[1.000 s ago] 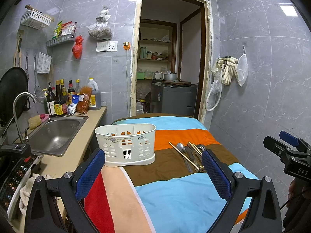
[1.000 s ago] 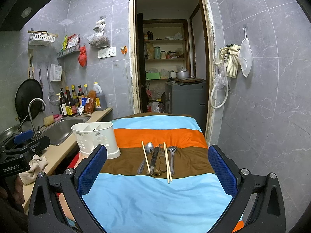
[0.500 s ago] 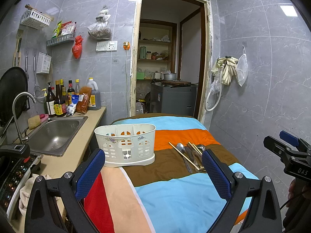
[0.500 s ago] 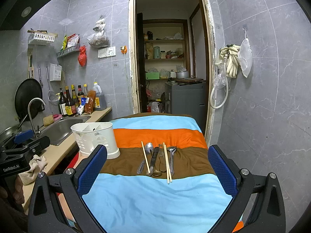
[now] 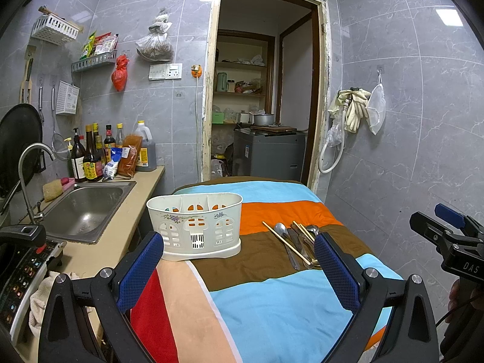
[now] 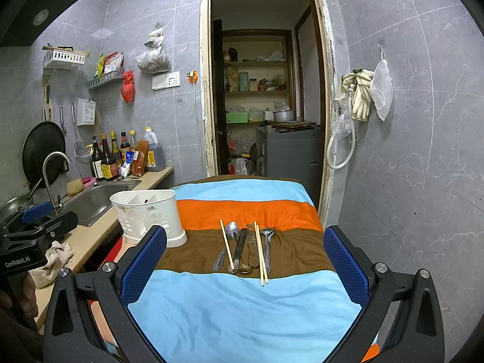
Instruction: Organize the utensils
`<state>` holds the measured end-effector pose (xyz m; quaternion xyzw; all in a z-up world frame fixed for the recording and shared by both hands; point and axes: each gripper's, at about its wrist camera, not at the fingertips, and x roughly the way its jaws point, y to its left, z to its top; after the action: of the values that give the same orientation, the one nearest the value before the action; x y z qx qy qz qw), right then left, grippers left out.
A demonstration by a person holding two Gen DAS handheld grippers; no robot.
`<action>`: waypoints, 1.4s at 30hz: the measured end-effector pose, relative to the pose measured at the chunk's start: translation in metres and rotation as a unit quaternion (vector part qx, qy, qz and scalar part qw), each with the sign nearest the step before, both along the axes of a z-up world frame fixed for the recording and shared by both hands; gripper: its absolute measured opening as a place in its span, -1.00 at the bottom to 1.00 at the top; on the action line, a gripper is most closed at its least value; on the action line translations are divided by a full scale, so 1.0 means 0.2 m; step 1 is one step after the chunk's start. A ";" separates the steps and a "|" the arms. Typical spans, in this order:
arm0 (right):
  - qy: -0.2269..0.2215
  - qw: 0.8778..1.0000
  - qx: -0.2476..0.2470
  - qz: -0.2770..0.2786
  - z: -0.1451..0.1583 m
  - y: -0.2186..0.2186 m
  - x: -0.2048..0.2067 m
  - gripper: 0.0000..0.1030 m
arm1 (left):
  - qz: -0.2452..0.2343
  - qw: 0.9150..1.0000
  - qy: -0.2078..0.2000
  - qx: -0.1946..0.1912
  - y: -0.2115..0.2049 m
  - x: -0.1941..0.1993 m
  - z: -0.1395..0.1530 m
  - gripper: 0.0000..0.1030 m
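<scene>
A worktop draped in a striped cloth of blue, brown, orange, red and peach (image 6: 248, 308) fills the space ahead of both jaws. The white perforated plastic utensil caddy (image 5: 195, 227) stands just beyond the left gripper (image 5: 239, 269), whose jaws are spread wide and hold nothing. The right gripper (image 6: 245, 269) is likewise spread and empty; between and beyond its jaws lie the metal spoons, knife and wooden chopsticks (image 6: 246, 248), side by side on the brown stripe.
</scene>
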<state>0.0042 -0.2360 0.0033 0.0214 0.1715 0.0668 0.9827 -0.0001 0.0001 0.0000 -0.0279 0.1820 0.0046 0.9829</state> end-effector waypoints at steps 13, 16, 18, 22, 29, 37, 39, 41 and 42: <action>0.000 1.000 -0.001 0.000 0.00 0.00 0.00 0.98 | -0.001 1.000 0.000 -0.001 0.00 0.00 0.00 0.95; 0.000 1.000 -0.001 -0.001 0.00 0.00 0.01 0.98 | -0.002 1.000 0.001 0.000 -0.01 0.00 0.00 0.95; 0.000 1.000 -0.001 -0.002 0.00 0.00 0.01 0.98 | -0.003 1.000 0.000 0.000 -0.01 0.01 0.01 0.95; 0.000 1.000 -0.002 -0.005 -0.01 -0.02 0.02 0.98 | -0.006 1.000 -0.004 0.002 -0.02 0.03 0.01 0.95; -0.003 1.000 -0.006 -0.007 0.03 -0.07 0.11 0.98 | -0.018 1.000 -0.012 0.005 -0.06 0.13 0.04 0.95; -0.010 1.000 -0.010 -0.018 0.09 -0.15 0.22 0.98 | -0.032 0.999 -0.016 0.001 -0.16 0.29 0.06 0.95; -0.012 1.000 -0.011 -0.020 0.09 -0.18 0.27 0.98 | -0.033 0.999 -0.017 0.002 -0.18 0.34 0.06 0.95; -0.010 1.000 -0.010 -0.022 0.10 -0.20 0.33 0.98 | -0.031 0.999 -0.015 0.002 -0.21 0.39 0.05 0.95; -0.009 1.000 -0.010 -0.022 0.10 -0.23 0.36 0.98 | -0.030 0.999 -0.014 0.001 -0.23 0.43 0.05 0.95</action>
<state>0.0762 -0.2810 0.0228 0.0150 0.1627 0.0440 0.9856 0.0853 -0.0452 0.0105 -0.0215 0.1685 -0.0256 0.9851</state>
